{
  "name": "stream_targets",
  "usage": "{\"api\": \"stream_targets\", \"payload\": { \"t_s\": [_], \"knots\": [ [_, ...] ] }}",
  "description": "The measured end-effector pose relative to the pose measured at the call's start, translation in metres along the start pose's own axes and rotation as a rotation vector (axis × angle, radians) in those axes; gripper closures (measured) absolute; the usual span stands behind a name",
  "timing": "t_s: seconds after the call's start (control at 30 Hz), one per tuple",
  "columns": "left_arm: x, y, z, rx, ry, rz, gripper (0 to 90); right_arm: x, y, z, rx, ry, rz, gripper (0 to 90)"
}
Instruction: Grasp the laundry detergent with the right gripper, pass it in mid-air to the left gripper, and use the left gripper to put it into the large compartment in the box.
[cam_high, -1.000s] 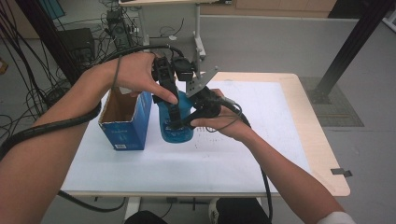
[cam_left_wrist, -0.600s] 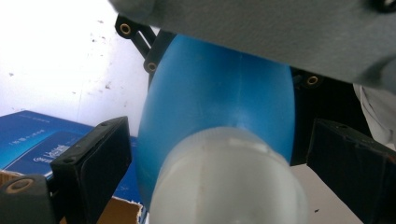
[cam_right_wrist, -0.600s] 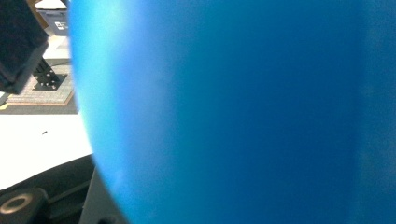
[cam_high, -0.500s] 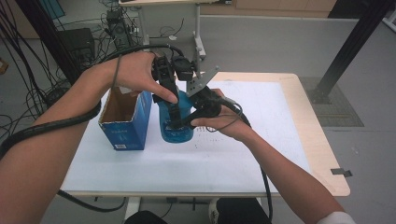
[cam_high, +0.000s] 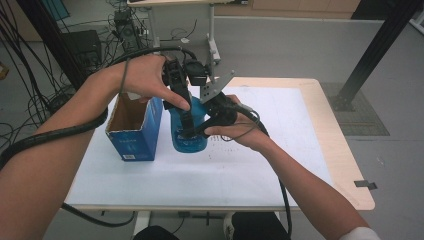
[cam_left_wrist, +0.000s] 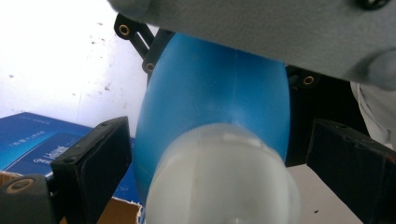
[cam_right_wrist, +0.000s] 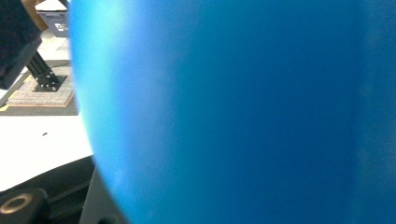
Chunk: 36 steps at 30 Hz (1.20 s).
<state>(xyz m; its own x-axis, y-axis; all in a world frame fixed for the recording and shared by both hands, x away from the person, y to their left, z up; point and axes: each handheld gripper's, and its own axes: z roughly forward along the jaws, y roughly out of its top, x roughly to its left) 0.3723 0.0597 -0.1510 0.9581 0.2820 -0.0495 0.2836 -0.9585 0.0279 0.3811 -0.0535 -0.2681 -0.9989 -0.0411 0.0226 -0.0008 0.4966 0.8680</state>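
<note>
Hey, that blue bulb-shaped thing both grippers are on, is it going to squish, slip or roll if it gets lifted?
The blue bulb looks smooth and rounded, so it may slip between flat pads. Its egg shape tapering to a whitish cap suggests it would roll or tip if laid down. It looks like soft rubber, probably squeezable and light, though that is hard to confirm. The right gripper clamps its lower body.

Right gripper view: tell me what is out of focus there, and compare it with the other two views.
Right gripper view: the blue bottle sits so close that it is a soft blur. Left gripper view: its white cap is blurred, the table overexposed. High view: evenly lit and sharp, the open box beside the bottle.
</note>
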Motion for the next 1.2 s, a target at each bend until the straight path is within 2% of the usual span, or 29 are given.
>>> {"api": "stream_targets", "payload": {
  "t_s": [0.7, 1.2],
  "knots": [
    [-0.0006, 0.0010, -0.0001, 0.002, 0.007, 0.010, 9.1, 0.0006, 0.0003, -0.0018, -0.006, -0.006, -0.003, 43.8],
    [-0.0019, 0.0043, 0.0025, 0.015, 0.010, 0.031, 16.7, 0.0024, 0.0009, -0.0044, -0.014, -0.003, -0.012, 43.8]
  ]
}}
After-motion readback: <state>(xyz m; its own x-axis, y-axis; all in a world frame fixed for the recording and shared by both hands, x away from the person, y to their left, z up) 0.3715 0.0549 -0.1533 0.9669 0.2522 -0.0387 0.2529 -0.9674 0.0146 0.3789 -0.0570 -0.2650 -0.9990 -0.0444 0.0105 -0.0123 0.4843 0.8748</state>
